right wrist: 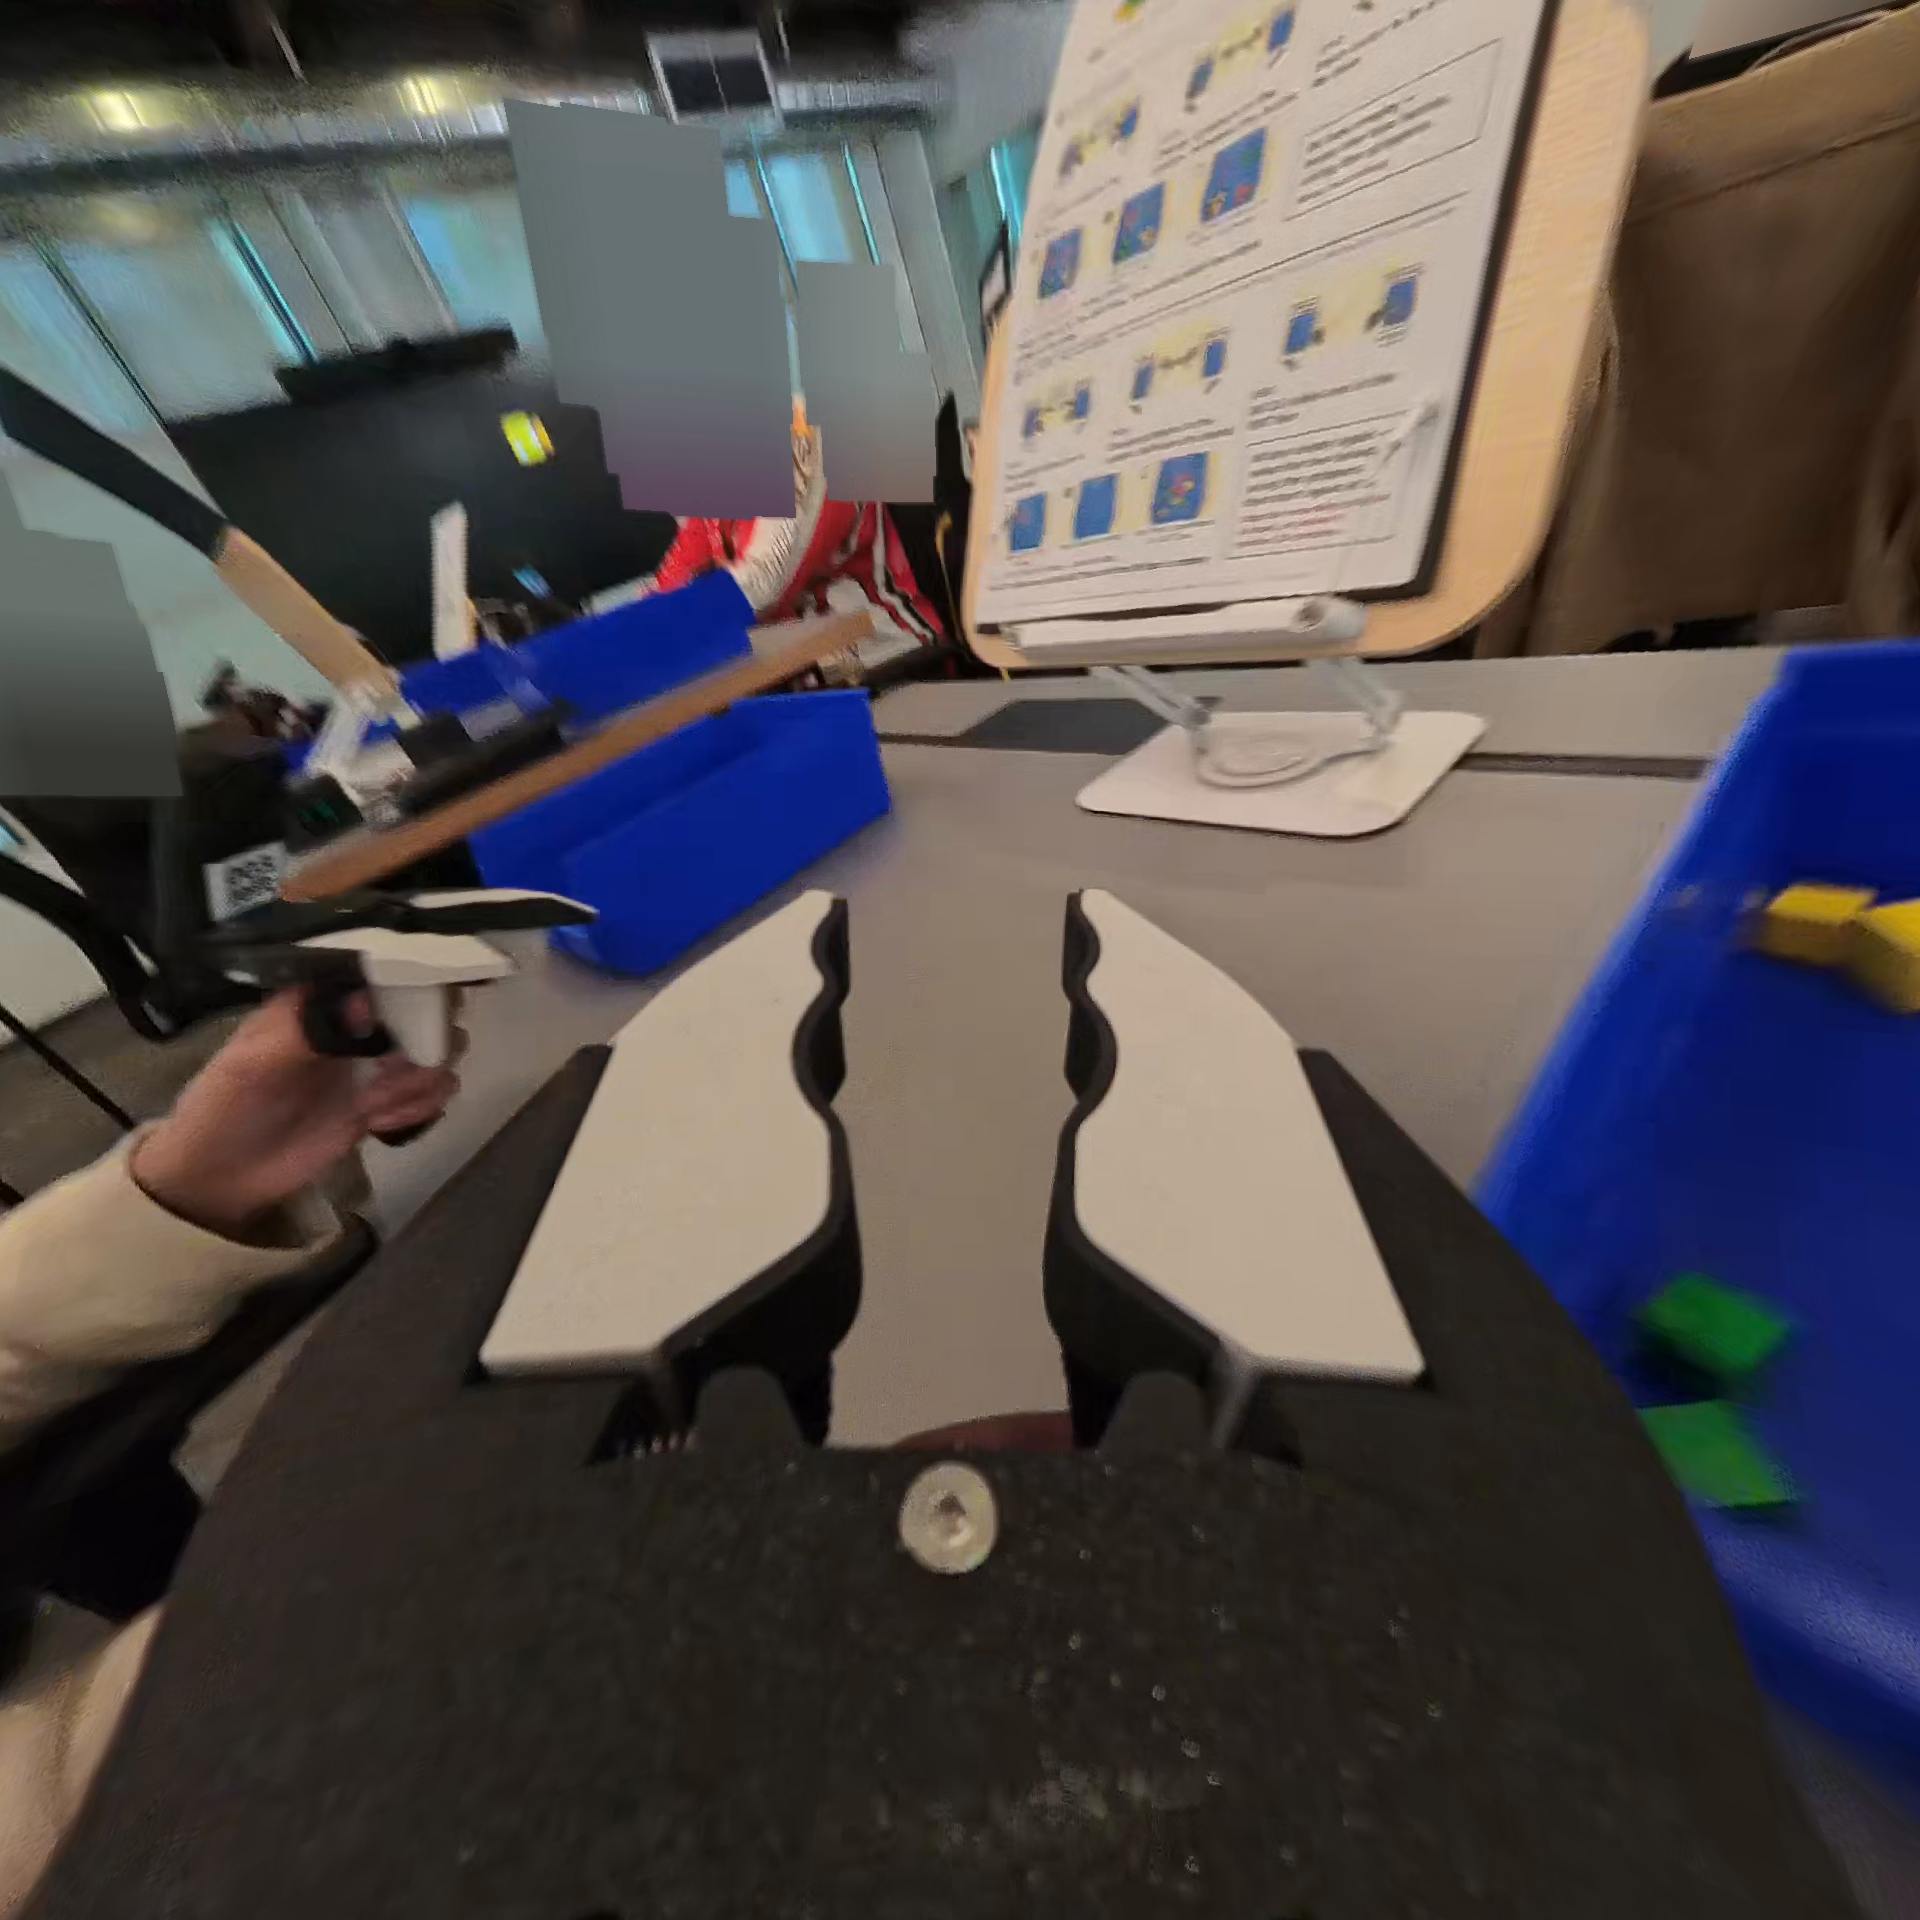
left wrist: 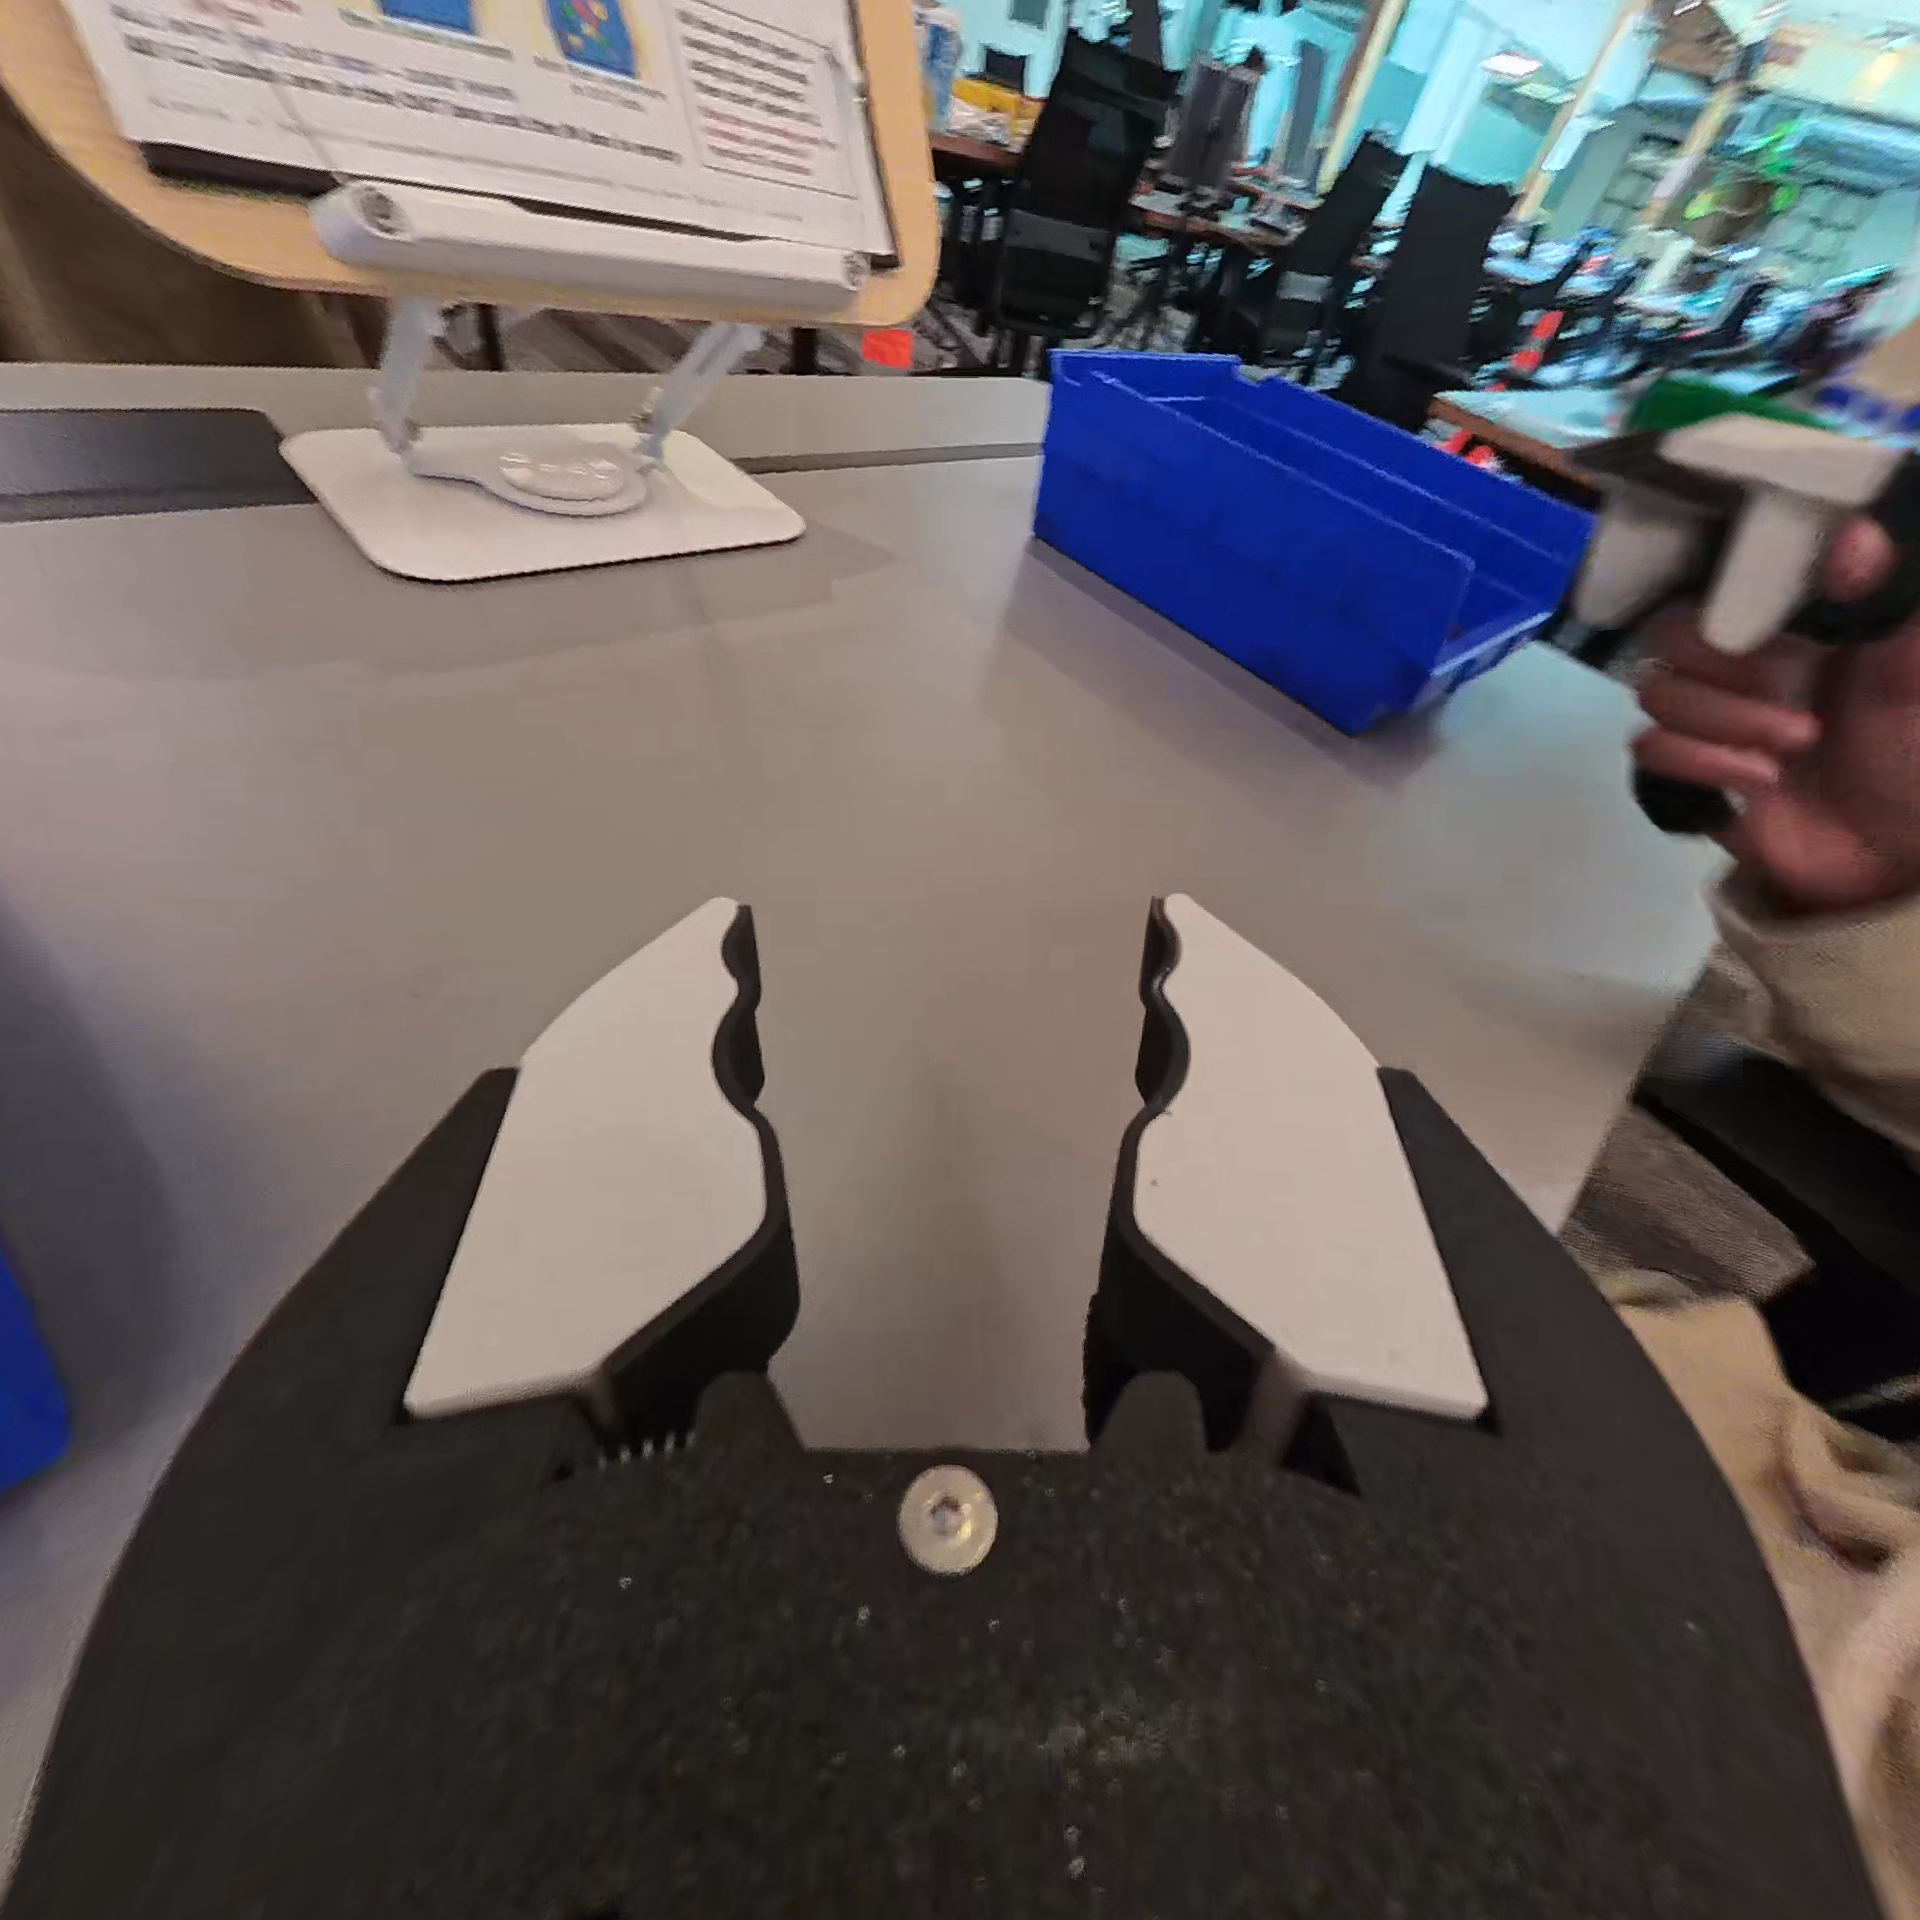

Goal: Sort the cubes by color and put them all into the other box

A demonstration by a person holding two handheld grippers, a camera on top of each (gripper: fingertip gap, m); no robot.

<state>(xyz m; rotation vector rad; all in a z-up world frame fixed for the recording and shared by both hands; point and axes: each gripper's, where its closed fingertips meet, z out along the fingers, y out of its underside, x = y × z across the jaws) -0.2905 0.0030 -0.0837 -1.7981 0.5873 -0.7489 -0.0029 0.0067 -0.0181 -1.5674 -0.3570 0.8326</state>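
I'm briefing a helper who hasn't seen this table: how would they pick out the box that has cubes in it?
Start at the document stand at the back of the grey table. Two blue boxes flank it; take the near box at the right gripper's right. It alone shows yellow cubes and green cubes inside.

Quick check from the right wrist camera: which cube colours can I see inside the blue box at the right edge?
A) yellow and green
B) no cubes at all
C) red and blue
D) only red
A: in the blue box at the right edge, yellow cubes lie toward the far end and green cubes lie nearer the camera; no other colours show there.
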